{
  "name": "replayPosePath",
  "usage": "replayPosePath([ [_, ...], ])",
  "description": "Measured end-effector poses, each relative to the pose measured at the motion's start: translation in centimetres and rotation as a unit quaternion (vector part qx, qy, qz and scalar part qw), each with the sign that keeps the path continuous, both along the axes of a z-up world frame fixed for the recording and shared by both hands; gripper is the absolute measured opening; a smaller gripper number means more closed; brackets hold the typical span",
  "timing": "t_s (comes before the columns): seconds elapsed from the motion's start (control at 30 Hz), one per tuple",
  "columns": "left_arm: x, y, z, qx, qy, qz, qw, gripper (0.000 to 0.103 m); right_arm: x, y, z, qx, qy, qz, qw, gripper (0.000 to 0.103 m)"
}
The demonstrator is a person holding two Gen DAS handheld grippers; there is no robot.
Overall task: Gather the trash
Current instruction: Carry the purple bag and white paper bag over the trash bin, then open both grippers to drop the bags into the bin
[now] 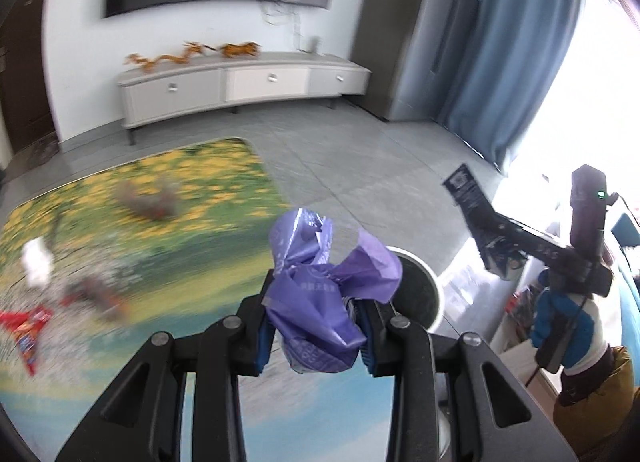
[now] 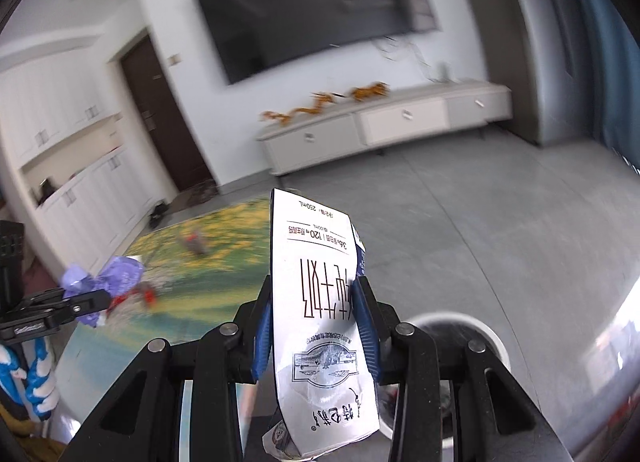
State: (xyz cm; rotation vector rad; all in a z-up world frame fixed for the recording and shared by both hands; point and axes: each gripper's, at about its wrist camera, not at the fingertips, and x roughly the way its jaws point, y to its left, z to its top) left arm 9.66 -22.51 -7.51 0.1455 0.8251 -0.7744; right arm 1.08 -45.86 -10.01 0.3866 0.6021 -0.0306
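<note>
A: Quick status?

B: My left gripper [image 1: 316, 326] is clamped on a crumpled purple wrapper [image 1: 320, 294]. My right gripper [image 2: 316, 326] is clamped on a flattened milk carton [image 2: 320, 314], white face toward the camera, top end sticking out far past the pads.

A: Bin?

B: White-rimmed trash bin [image 1: 420, 294] on the grey floor, just right of the flowered mat [image 1: 160, 190]. In the left view it sits right behind the wrapper; in the right view its rim [image 2: 472, 326] shows near right, below the carton.

A: What's in it?

B: Dark inside, can't tell much. In the right view something small and reddish shows low beside the carton, maybe inside the bin, not sure.

A: Risks?

B: Wrapper is loose plastic, pinched only at its middle. It could cling to a pad on release, or drift past the rim. Carton is long and pinched near its middle; let go at an angle, it could catch the rim and tip onto the floor. Both grippers heading for one opening, so they could knock each other. Frames are blurred too, aim is harder to judge.

A: Trash left?

B: Yes, far left on the mat: red wrapper [image 1: 28, 334], white scrap [image 1: 38, 262], a blurred brownish item [image 1: 150, 198].
</note>
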Motion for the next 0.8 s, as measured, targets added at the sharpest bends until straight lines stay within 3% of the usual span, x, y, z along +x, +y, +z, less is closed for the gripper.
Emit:
replayPosePath([
  [0.2,0.1,-8.3,-2.8,0.026,0.026,-0.062,0.9974,0.032,-0.5,-4.2,-3.8,0.033,0.044,-0.048,0.997,0.035],
  [0.37,1.2,-13.7,-6.1,0.054,0.058,-0.080,0.9936,0.032,-0.1,-6.9,-7.3,0.068,0.073,-0.080,0.992,0.035],
  [0.57,2.5,-17.7,-9.2,0.073,0.081,-0.085,0.9904,0.032,0.4,-9.1,-10.7,0.092,0.104,-0.110,0.984,0.035],
  [0.8,3.0,-20.6,-10.7,0.072,0.093,-0.093,0.9887,0.035,0.2,-10.2,-11.9,0.091,0.121,-0.133,0.979,0.035],
])
